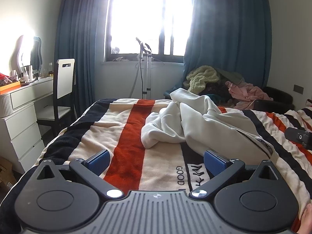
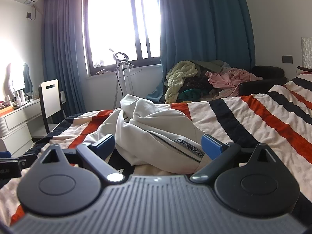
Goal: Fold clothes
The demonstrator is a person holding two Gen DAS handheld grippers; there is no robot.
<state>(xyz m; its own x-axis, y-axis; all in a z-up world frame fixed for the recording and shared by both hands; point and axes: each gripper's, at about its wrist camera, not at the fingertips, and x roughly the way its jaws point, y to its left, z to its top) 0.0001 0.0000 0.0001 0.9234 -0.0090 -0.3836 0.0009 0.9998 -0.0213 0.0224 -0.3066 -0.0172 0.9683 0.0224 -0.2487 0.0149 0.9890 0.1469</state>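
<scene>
Left tongs [image 1: 156,160] hovered low over striped blanket [image 1: 124,136] on bed, jaws spread wide, nothing held. White garment [image 1: 195,120] lay crumpled mid-bed, just ahead and to right. Right tongs [image 2: 158,146] likewise wide apart, empty, pads flanking garment's near edge [image 2: 156,136]; contact uncertain. Clothes pile [image 2: 204,78] beyond bed.

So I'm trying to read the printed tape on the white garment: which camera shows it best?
The right wrist view: the black printed tape on the crumpled white garment lies close, lettering partly legible. The left wrist view shows that tape off to the side, unreadable.
</scene>
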